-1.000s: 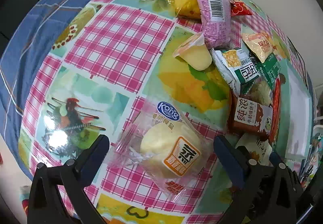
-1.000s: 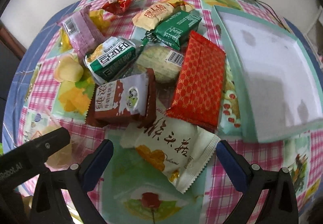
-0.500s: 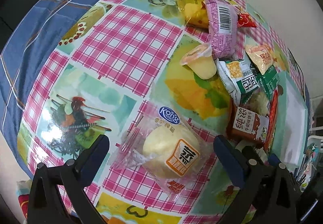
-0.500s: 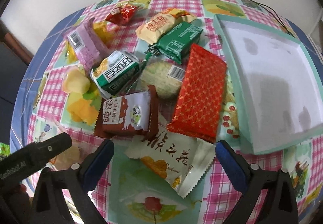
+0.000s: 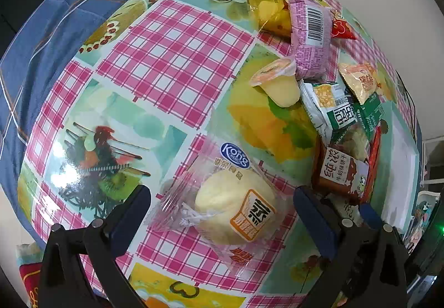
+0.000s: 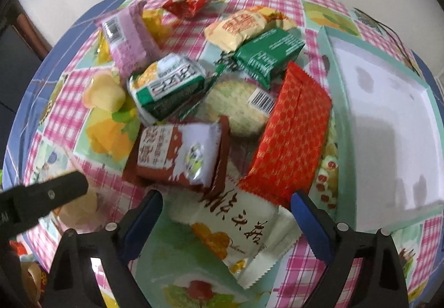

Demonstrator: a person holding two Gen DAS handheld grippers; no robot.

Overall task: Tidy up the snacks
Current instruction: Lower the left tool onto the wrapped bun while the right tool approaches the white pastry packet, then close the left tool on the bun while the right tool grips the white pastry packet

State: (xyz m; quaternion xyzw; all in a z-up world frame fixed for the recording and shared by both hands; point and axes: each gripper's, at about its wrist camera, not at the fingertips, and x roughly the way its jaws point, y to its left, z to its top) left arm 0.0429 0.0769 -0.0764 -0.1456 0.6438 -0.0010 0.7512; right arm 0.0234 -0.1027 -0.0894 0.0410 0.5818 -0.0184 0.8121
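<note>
Snacks heaped on a table (image 5: 177, 39) covered in pink-check, fruit-print oilcloth.

Left tongs (image 5: 222, 206) spread wide, pointing steeply down, straddling a clear plastic packet holding a pale round bun with an orange label (image 5: 236, 205); pads clear of the wrapper on both sides. Beyond their right tip: a brown-and-white wafer packet (image 5: 340, 172), a small yellow jelly cup on its side (image 5: 280, 84), a lilac packet with a barcode (image 5: 310, 36).

Right tongs (image 6: 226, 209) closing, not yet pressing, around a white sachet with brown script and an orange fruit picture (image 6: 236, 227). Just ahead, a long red foil packet with a gold pattern (image 6: 291, 136); left of that, the brown-and-white wafer packet. Further ahead, green packets and a cream-yellow one. To the right, a shallow mint-rimmed box with a white floor (image 6: 388, 114). At far left, one black arm of the left tongs.
</note>
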